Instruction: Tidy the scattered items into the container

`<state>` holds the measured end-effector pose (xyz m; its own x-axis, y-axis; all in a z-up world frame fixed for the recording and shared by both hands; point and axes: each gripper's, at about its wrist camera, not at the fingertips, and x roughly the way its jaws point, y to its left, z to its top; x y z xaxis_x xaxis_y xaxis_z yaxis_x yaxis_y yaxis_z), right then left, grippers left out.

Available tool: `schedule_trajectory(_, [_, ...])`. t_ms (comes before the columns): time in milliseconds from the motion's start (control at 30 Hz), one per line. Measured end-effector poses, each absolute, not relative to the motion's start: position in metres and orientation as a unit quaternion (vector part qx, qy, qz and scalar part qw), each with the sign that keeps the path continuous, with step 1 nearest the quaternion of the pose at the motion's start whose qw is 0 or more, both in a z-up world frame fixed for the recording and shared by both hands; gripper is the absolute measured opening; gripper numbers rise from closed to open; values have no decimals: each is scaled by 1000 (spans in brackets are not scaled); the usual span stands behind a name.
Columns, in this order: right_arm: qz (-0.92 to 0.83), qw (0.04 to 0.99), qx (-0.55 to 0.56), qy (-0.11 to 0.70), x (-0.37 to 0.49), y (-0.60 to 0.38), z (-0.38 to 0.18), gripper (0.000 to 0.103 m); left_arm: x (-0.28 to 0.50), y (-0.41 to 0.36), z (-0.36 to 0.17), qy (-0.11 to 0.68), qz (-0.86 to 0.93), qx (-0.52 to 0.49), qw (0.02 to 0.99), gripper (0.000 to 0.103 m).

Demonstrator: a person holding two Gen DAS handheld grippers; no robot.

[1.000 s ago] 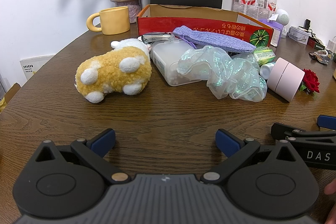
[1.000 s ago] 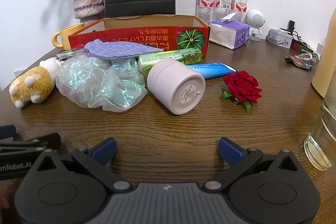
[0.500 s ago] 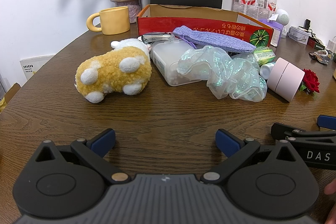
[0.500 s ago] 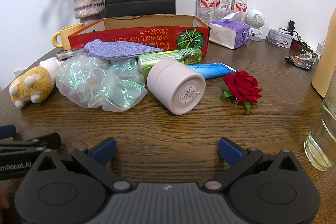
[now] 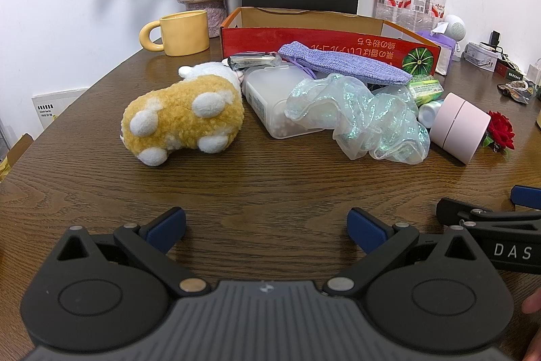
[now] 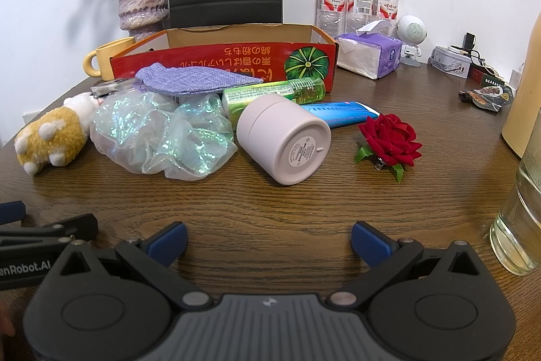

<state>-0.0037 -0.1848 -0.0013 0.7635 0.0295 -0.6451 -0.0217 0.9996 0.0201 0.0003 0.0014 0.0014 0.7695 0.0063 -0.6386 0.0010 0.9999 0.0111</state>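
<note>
Two open grippers, whole pile still out on the worktop

Both grippers sat low over the wooden worktop (image 5: 270,185) with their blue pads spread wide and nothing between them. The left gripper (image 5: 266,225) had the plush toy (image 5: 184,117) ahead and off to its left, lying on its side. Straight ahead of it was a frosted plastic box (image 5: 270,104), with the iridescent organza bag (image 5: 358,117) crumpled just to the right and touching it. A purple knit pouch (image 5: 341,63) lay draped over the back of that heap.

From the right gripper (image 6: 268,239), the pink round case (image 6: 284,141) lay tipped on its side dead ahead, its labelled base facing the camera. Behind it were a green spray bottle (image 6: 274,92) and a blue tube (image 6: 338,112), both lying flat. The red rose clip (image 6: 389,139) sat ahead to the right, apart from the rest.

The container, a red cardboard box (image 6: 236,60), stood behind the whole pile, farther from both grippers. The pouch leaned against its front wall. None of the loose stuff looked to be inside it, though I couldn't see the bottom. A glass of water (image 6: 520,215) stood close on the right gripper's right.
</note>
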Motion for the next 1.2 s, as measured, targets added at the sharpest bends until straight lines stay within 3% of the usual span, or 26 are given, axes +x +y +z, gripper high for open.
schedule_trajectory(1200, [13,939,6,344,-5,-184,-1,103,0,2,4,340,2,6,941,103])
